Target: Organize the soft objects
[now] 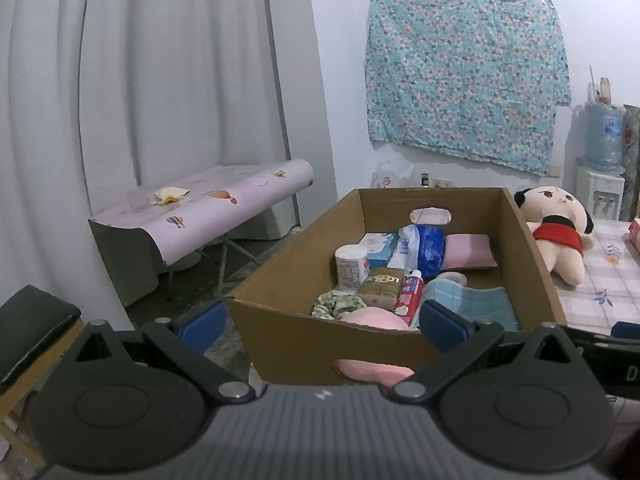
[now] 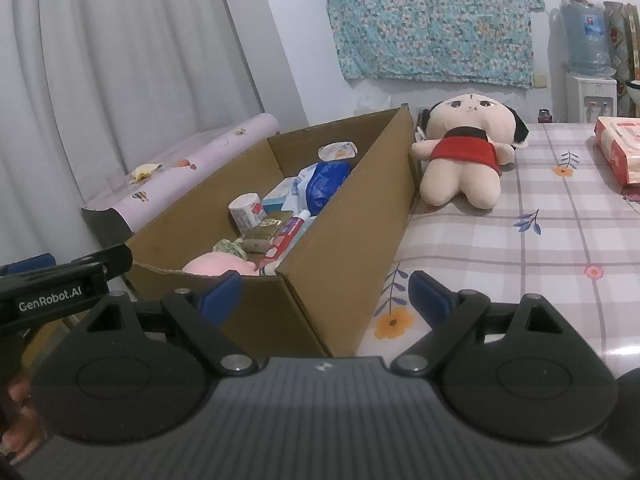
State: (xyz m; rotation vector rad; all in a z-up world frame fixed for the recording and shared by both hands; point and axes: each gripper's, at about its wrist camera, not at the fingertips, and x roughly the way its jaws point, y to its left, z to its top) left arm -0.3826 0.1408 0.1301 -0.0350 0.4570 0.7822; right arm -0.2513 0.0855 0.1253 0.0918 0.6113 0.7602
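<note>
A cardboard box [image 1: 276, 336] [image 2: 332, 280] stands on the checked tablecloth [image 2: 520, 248]. It holds a pink pillow [image 1: 468, 251], a pink soft thing [image 1: 376, 318] [image 2: 218, 263], a light blue cloth [image 1: 468, 300], a green scrunchie [image 1: 338, 306], a blue packet [image 1: 430, 252], a toothpaste tube [image 1: 410, 292] and a white tub [image 1: 352, 266]. A plush doll [image 1: 556, 232] [image 2: 464, 152] in a red top lies on the table right of the box. My left gripper [image 1: 324, 326] is open and empty at the box's near wall. My right gripper [image 2: 324, 296] is open and empty at the box's near right corner.
A folding table with a pink balloon-print cover [image 1: 200, 208] stands left by the white curtain. A water dispenser [image 1: 604, 160] stands at the far right. An orange tissue pack [image 2: 618, 148] lies on the table's right side. A dark padded stool [image 1: 28, 324] is at the left.
</note>
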